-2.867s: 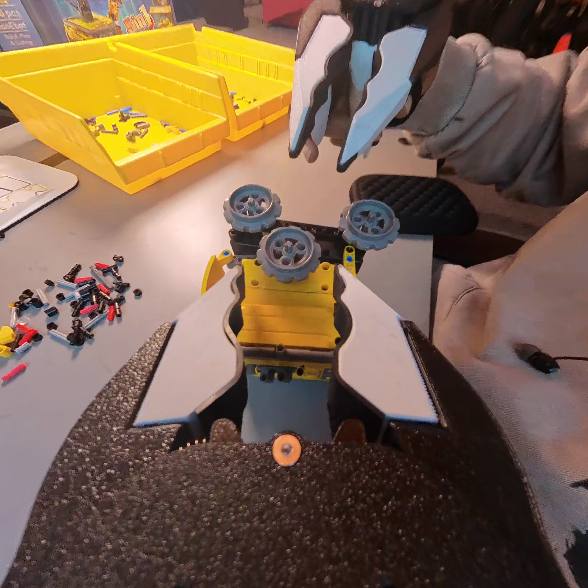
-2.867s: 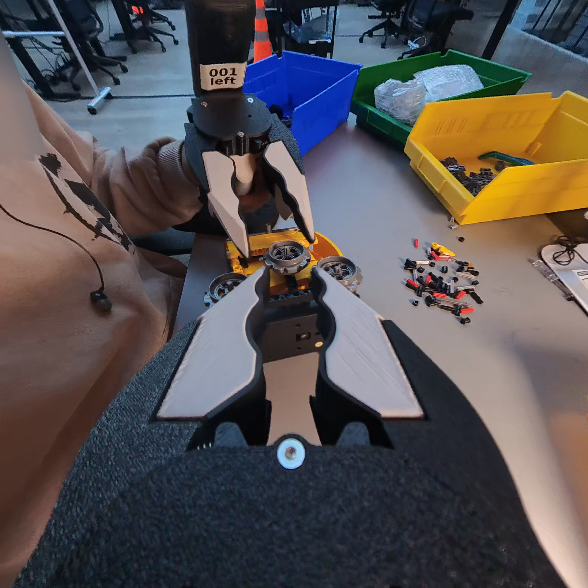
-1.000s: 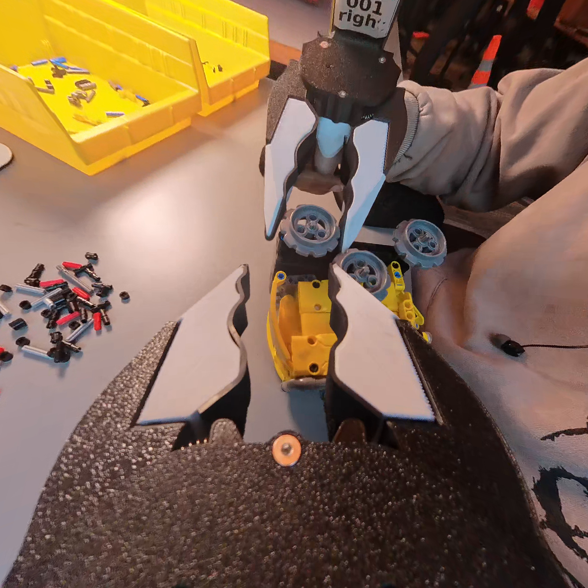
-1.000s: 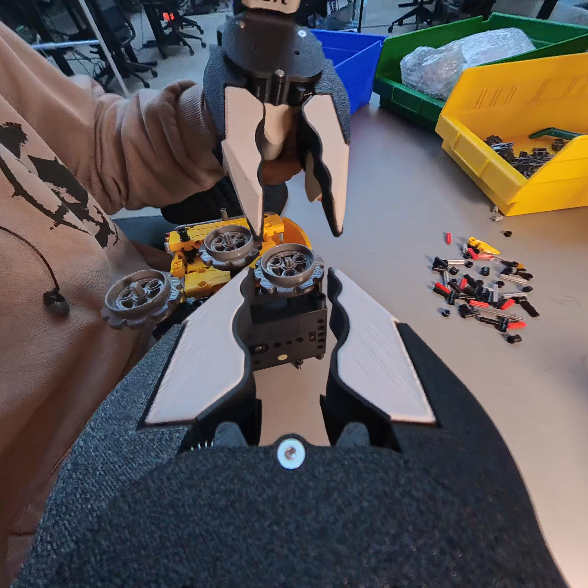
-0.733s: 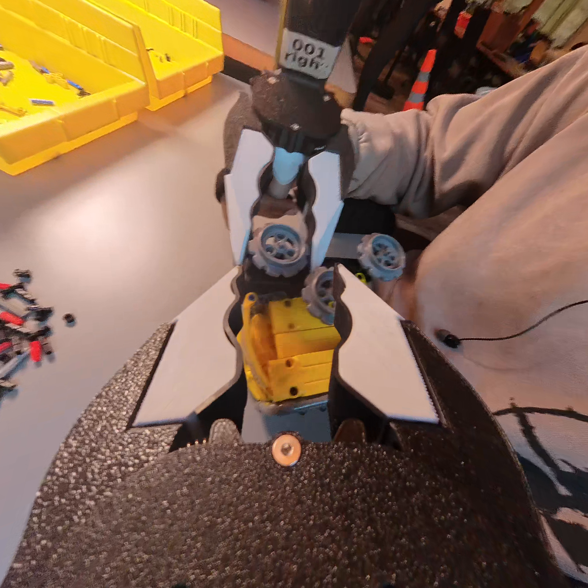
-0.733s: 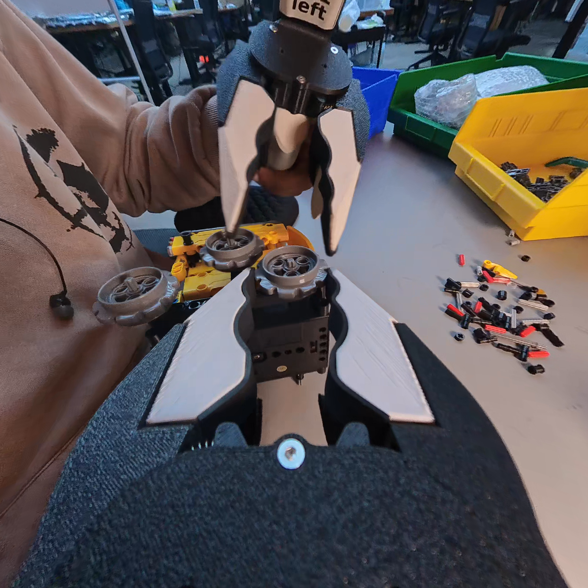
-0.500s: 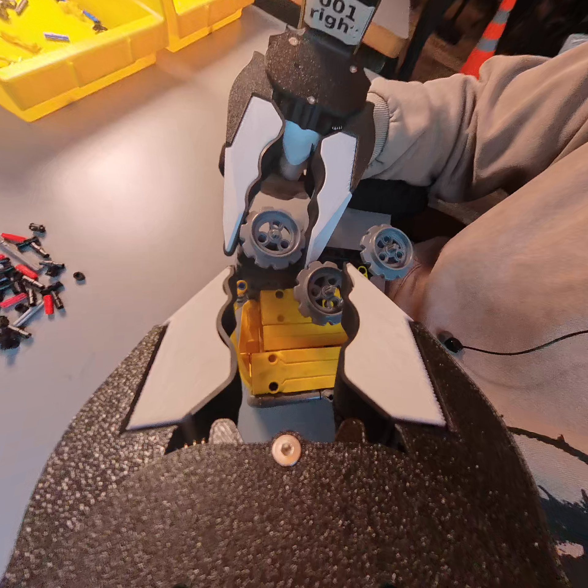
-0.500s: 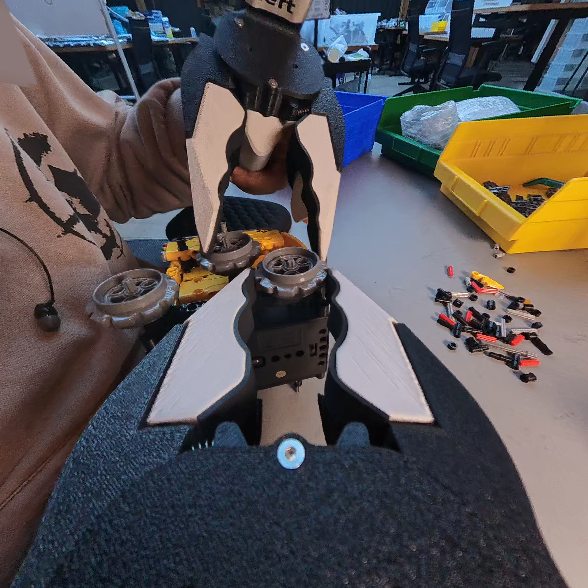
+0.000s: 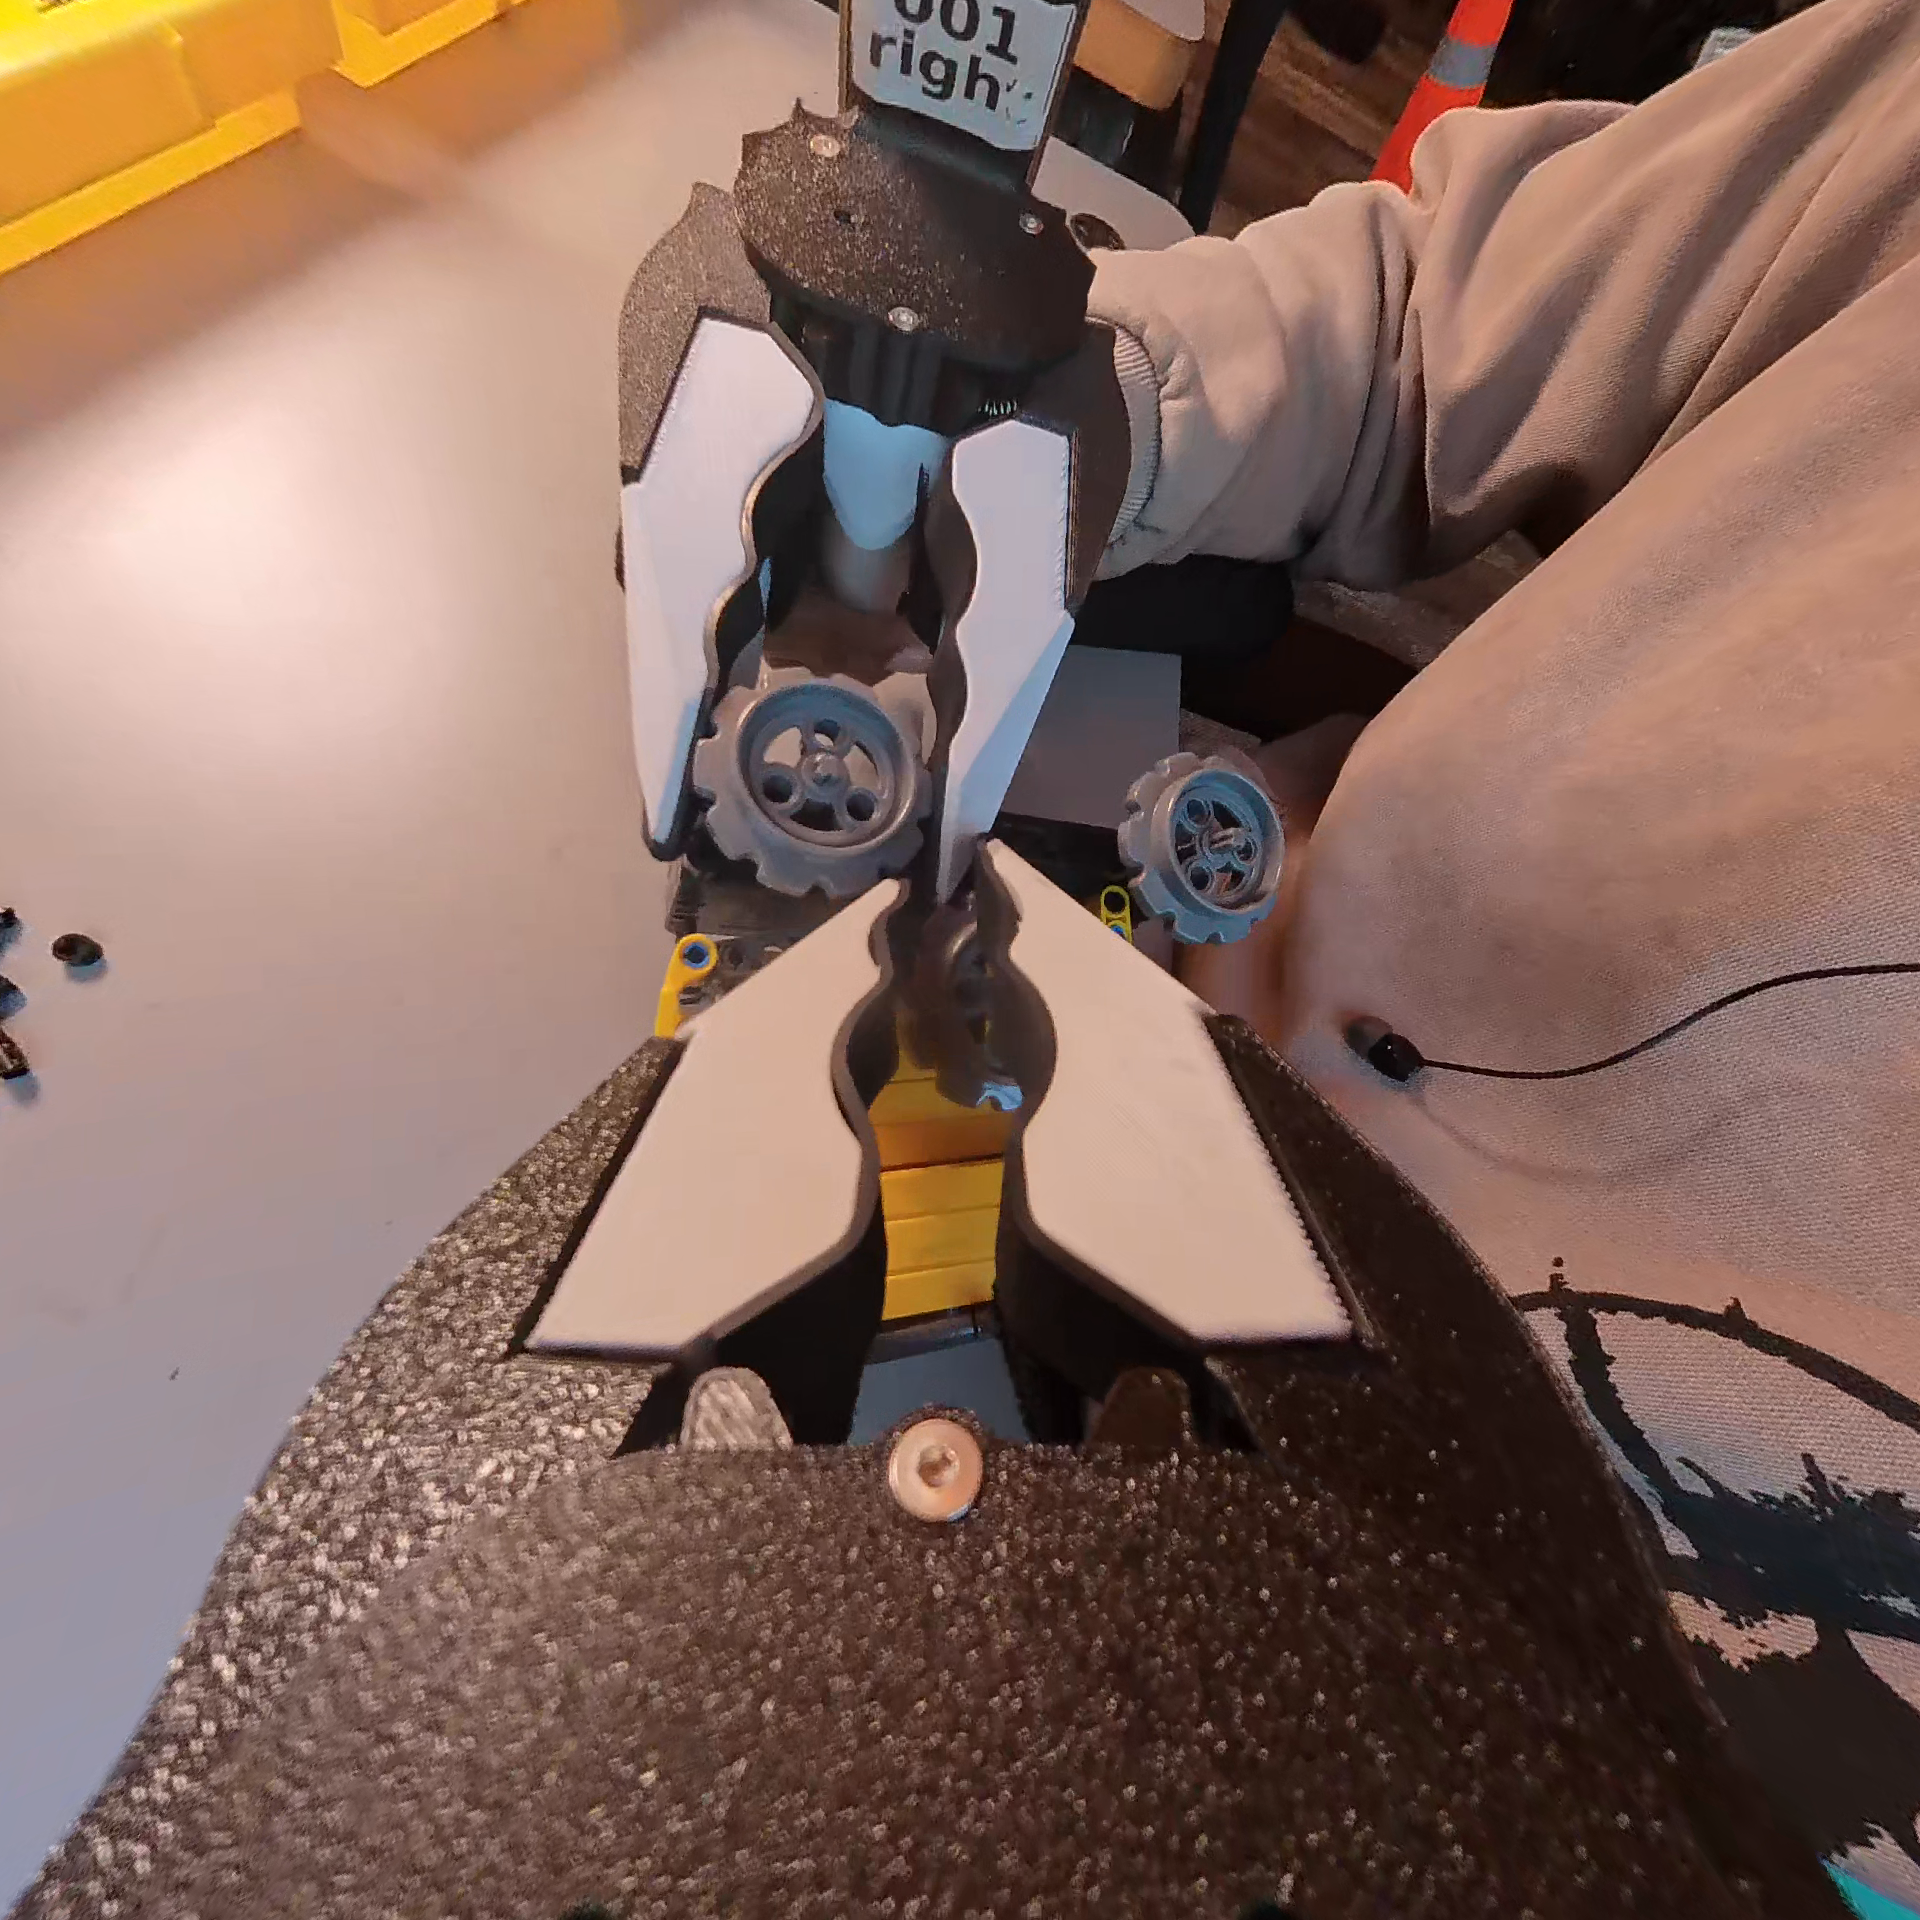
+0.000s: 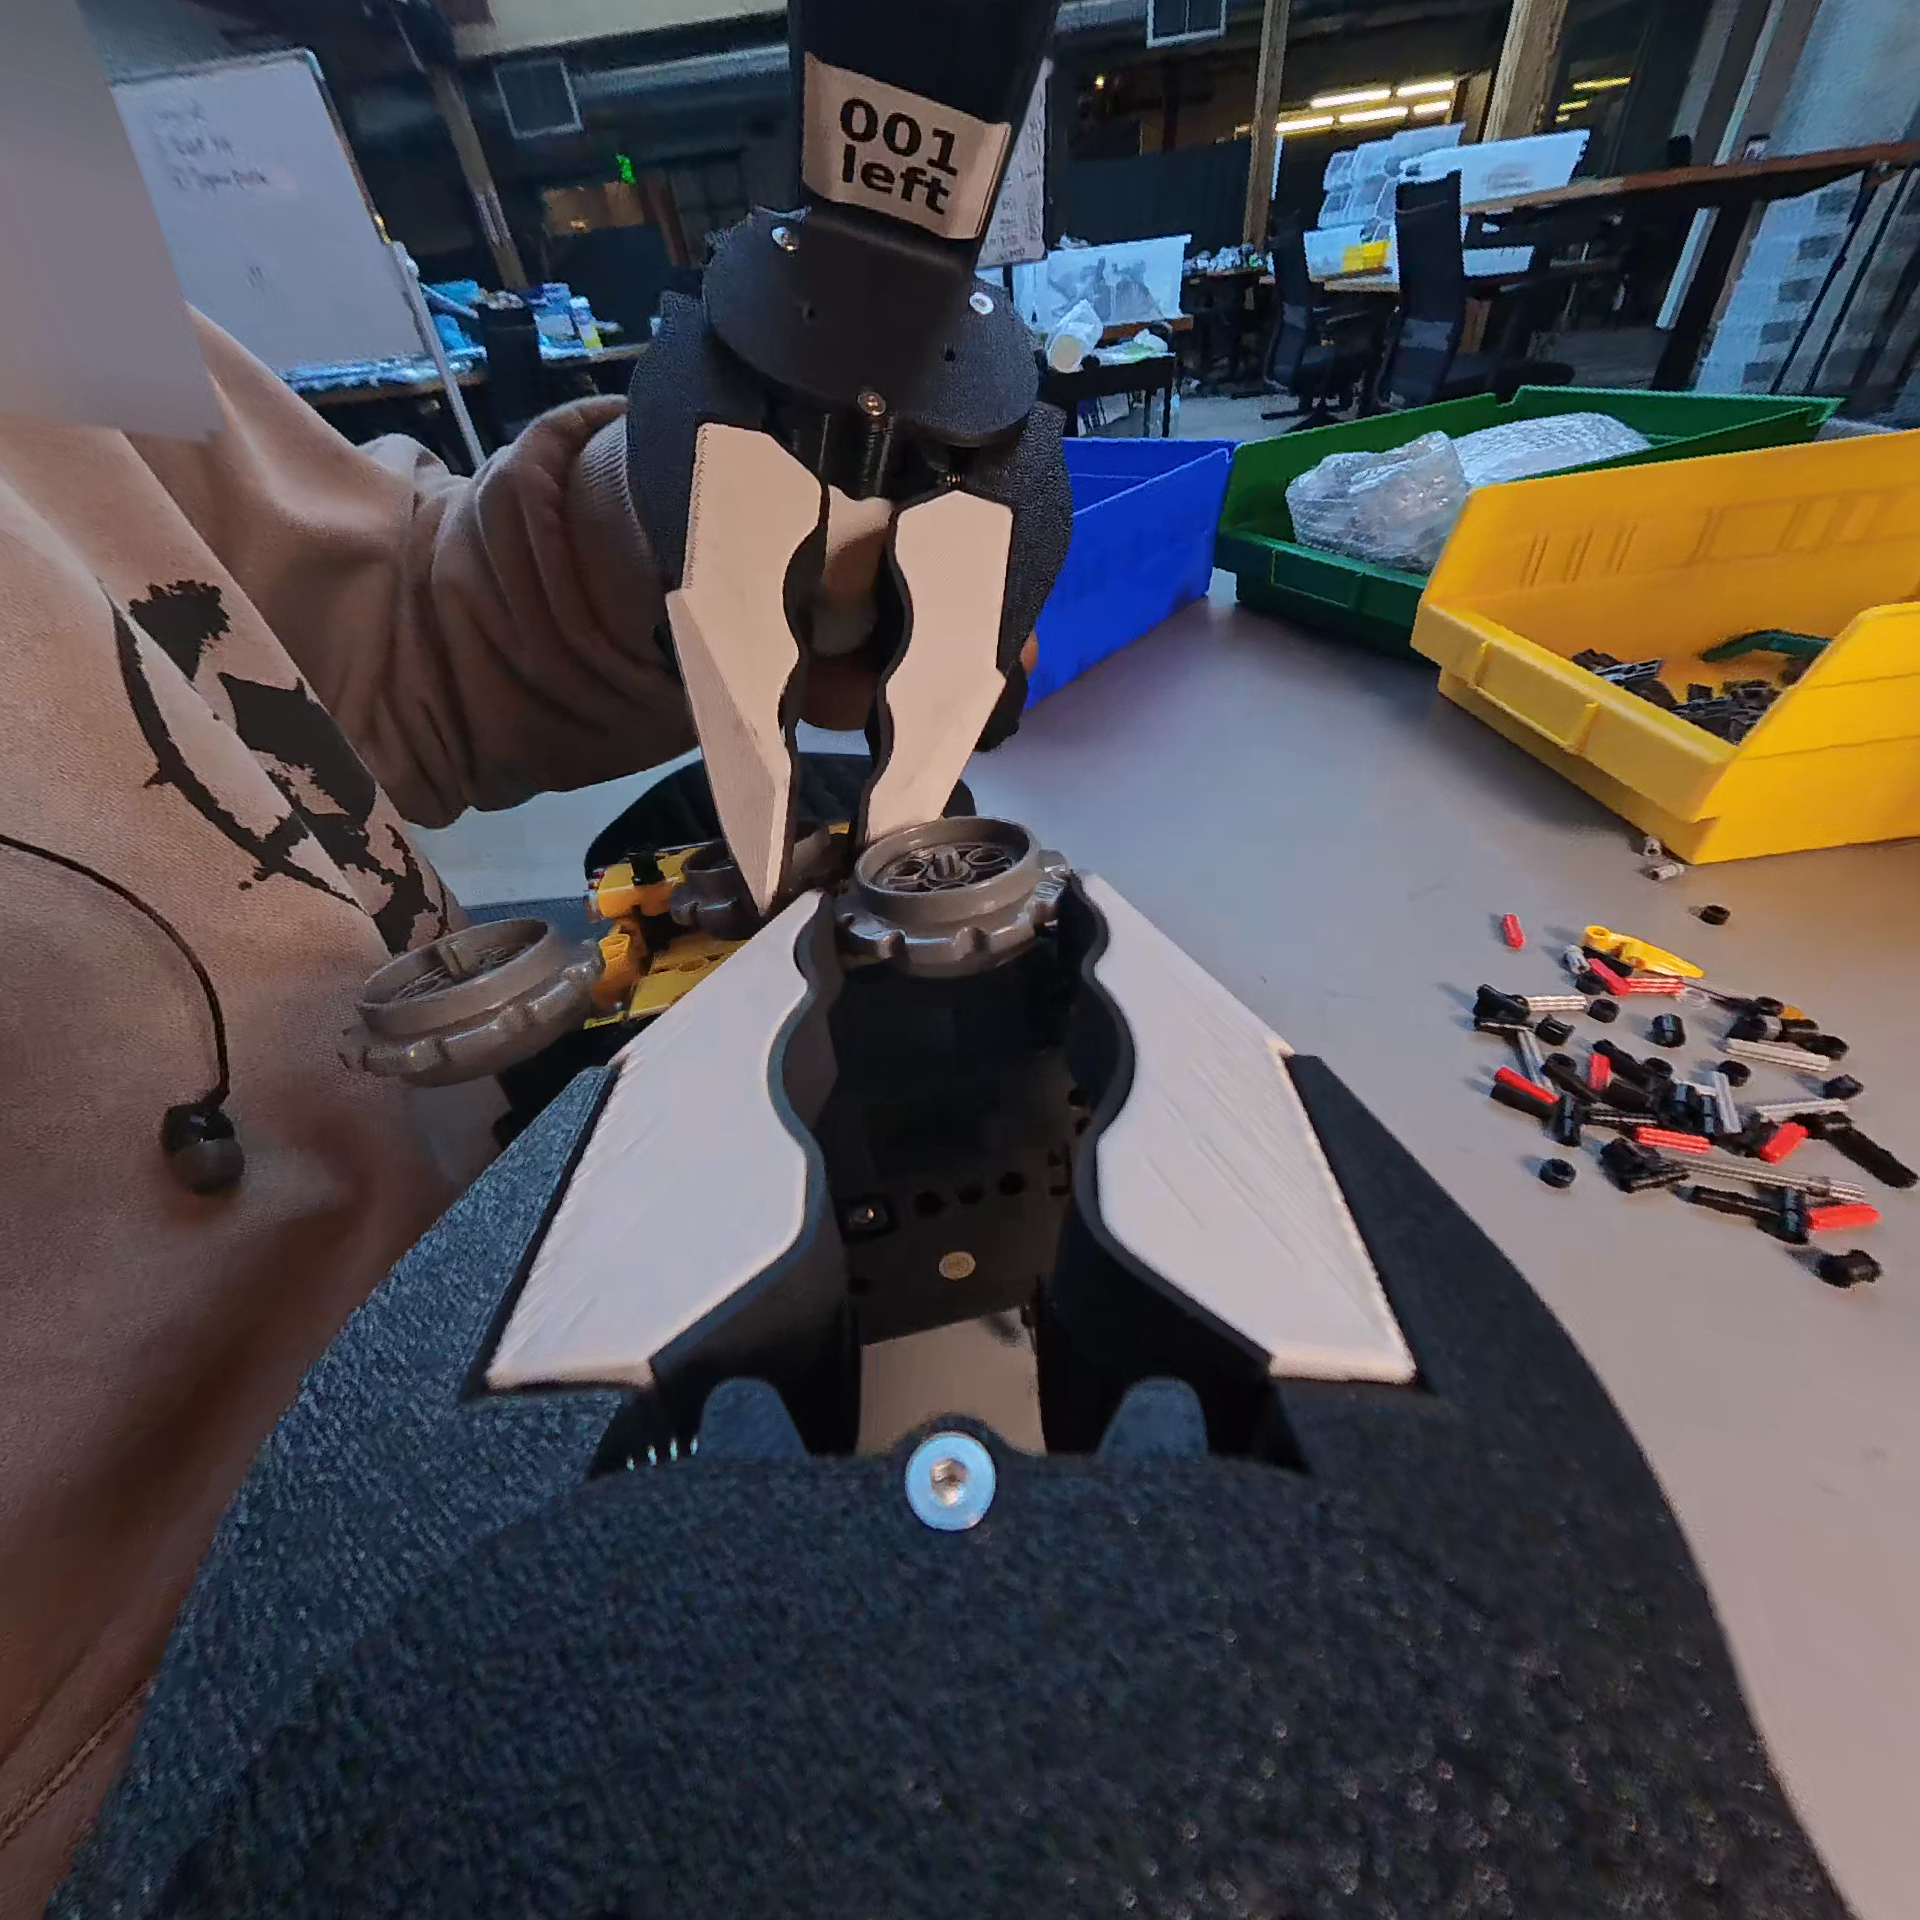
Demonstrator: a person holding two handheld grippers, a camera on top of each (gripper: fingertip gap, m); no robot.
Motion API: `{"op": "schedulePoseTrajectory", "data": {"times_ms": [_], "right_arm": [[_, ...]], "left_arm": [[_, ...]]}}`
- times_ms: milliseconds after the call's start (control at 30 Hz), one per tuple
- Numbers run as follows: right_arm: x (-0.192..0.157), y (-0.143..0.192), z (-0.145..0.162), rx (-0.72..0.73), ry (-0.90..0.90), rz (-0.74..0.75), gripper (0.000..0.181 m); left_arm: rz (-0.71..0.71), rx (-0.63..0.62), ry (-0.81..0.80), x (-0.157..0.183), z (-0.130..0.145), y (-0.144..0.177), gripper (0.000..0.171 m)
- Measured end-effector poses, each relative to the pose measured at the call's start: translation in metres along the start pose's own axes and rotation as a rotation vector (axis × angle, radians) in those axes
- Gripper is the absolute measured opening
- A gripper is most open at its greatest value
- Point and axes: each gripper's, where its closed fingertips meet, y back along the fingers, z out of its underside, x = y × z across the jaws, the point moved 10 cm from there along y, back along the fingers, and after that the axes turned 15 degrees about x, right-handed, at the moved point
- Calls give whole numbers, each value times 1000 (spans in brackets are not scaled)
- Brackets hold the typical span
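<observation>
A yellow and black brick-built vehicle with grey toothed wheels lies between both grippers by the table's near edge. My left gripper is shut on one grey wheel, seen edge-on between its fingers. It also shows in the right wrist view, pointing down at that wheel. My right gripper is shut on the vehicle's black end block, just below a second wheel. It shows from the front in the left wrist view. A third wheel sticks out toward the person's torso.
A pile of small black, red and grey pins lies on the grey table. A yellow bin, a green bin and a blue bin stand behind. The person's beige sleeves and torso sit close beside the vehicle.
My left gripper has gone from open around the yellow body to shut on a wheel. My right gripper closed on the black end earlier and has kept hold of it.
</observation>
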Motion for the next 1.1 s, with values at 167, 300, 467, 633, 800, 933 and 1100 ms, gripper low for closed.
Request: {"op": "schedulePoseTrajectory", "data": {"times_ms": [167,300,467,633,800,933,1100], "right_arm": [[-2,-1,0,41,16,-27,37],[-1,-3,1,60,-3,-52,36],[2,-2,2,84,-40,-71,36],[5,-4,1,33,4,-56,40],[0,-8,4,-8,2,-55,41],[-1,-9,5,-27,14,-57,41],[0,-1,5,-31,11,-48,41]], "left_arm": [[22,1,8,1,0,2,9],[40,-3,14,0,0,3,9],[58,10,20,-1,0,3,9],[63,54,57,-3,2,9,15],[7,1,5,7,4,13,21],[8,27,49,5,8,16,22],[-2,174,125,1,1,37,42]]}}
